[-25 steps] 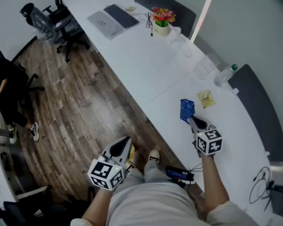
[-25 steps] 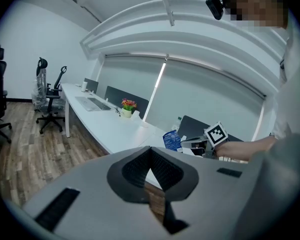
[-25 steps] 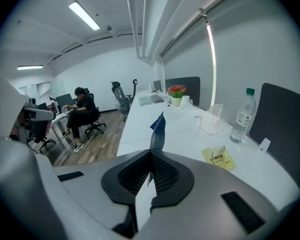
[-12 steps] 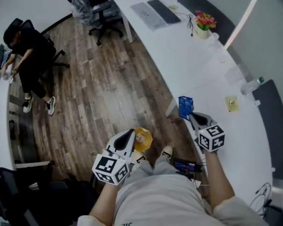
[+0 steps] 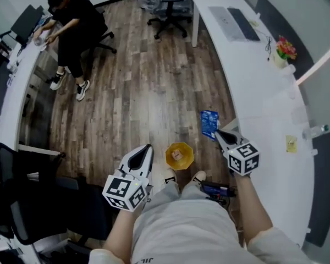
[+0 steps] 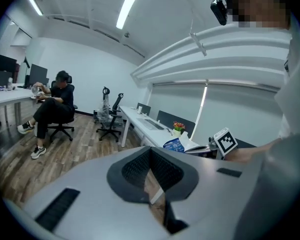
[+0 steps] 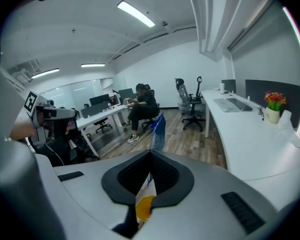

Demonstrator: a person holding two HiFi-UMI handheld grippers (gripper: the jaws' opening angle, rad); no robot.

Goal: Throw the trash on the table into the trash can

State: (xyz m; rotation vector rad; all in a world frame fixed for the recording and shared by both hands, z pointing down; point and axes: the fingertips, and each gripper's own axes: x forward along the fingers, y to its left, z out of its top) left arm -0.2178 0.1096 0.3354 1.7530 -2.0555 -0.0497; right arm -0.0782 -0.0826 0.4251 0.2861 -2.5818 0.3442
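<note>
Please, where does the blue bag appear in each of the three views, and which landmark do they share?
Head view: bag right of centre, over the floor, at the tip of the right tongs.
Left gripper view: bag just right of centre.
Right gripper view: bag at centre, rising from the shut tongs.
Shared landmark: flowers, also at and.
</note>
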